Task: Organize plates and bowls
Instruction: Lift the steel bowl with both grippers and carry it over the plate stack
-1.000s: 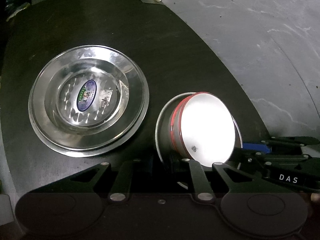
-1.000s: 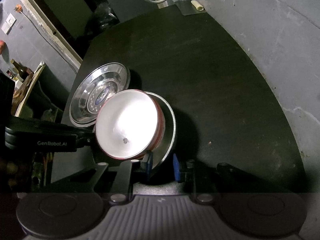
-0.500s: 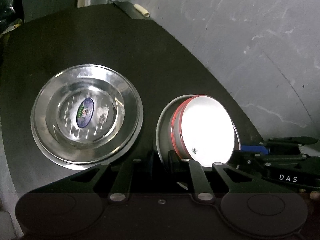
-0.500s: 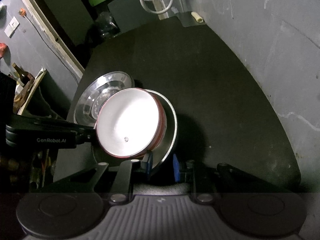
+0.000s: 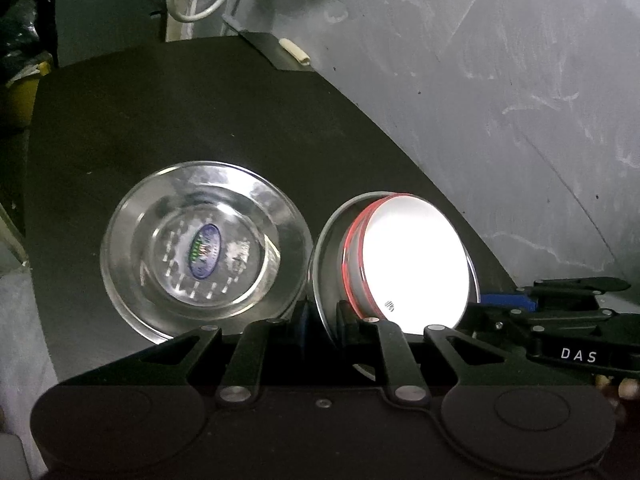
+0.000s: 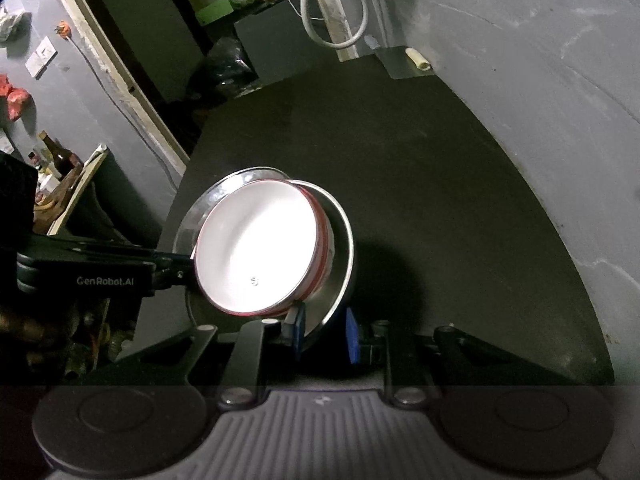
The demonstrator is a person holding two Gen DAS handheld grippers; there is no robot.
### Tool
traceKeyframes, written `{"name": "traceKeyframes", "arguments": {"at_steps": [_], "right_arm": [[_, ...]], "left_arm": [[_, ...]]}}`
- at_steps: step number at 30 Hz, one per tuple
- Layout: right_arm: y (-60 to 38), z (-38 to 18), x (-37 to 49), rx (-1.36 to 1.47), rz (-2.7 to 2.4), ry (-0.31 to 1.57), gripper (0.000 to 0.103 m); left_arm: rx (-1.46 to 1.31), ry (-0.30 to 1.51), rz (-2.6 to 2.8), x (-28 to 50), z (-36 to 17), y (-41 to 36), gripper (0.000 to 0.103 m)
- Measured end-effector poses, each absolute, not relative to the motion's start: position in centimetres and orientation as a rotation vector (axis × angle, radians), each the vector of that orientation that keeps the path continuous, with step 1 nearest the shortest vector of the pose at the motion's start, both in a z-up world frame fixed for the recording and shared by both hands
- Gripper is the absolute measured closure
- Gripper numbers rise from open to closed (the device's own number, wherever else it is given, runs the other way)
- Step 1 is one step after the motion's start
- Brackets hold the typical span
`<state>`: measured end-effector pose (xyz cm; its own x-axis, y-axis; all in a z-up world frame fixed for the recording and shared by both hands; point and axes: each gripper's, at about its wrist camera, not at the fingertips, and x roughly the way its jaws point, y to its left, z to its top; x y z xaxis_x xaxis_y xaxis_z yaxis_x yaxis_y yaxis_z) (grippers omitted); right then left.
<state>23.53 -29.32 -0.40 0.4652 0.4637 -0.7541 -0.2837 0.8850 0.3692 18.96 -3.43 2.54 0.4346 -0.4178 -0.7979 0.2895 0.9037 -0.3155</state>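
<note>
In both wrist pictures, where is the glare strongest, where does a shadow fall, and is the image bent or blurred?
Left wrist view: the white bowl is overexposed, its inside washed out; the steel plate on the table shows soft reflections; the table edge curves from fisheye distortion. Right wrist view: the bowl glares again; a dark shadow falls on the table to its right; the corners are vignetted black; the background stays fairly sharp.

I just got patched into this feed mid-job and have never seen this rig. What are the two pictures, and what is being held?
There is no robot arm: a person carries a two-finger gripper in each hand, with a fisheye camera on each looking along its fingers. The left gripper and the right gripper both pinch the rim of a steel plate, tilted above the black table, with a white red-rimmed bowl on it. Beside it on the table lies a stack of steel plates.
</note>
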Motion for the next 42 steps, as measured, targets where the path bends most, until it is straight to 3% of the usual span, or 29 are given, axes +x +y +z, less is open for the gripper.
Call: {"name": "traceKeyframes", "arguments": {"at_steps": [42], "right_arm": [[-21.0, 0.3, 28.1, 0.124, 0.581, 0.969, 0.079]], "left_arm": [[-0.185, 0.982, -0.32, 21.9, 3.1, 4.5, 0.089]]}}
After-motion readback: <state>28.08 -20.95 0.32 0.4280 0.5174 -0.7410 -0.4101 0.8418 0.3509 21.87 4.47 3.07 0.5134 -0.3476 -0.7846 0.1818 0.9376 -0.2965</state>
